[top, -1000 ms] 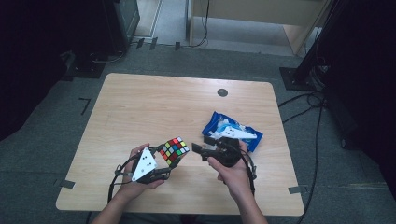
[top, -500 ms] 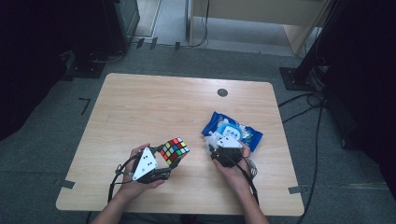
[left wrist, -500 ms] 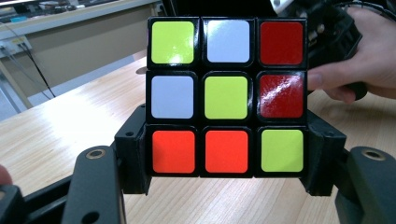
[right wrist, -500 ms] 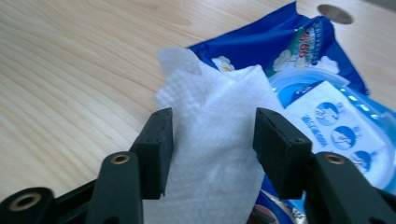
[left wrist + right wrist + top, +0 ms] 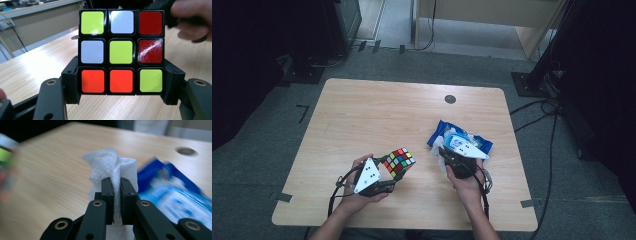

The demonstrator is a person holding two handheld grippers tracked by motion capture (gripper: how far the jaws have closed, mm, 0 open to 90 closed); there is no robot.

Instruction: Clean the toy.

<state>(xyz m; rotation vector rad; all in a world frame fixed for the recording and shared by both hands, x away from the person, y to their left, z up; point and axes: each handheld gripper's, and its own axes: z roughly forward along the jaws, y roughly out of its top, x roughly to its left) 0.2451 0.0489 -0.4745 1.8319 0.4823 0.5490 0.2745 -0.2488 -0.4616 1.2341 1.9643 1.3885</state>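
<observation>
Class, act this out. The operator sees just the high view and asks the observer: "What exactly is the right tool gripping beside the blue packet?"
Observer: The right tool has just been closing its jaws, and they now pinch a crumpled white wipe that stands up between them.
Operator: What does the cube's face toward the left tool look like?
Observer: The Rubik's cube shows a yellow centre, with orange, orange and yellow along the bottom row.
Operator: Where does the left tool grip it?
Observer: The left tool clamps the bottom layer from both sides.
</observation>
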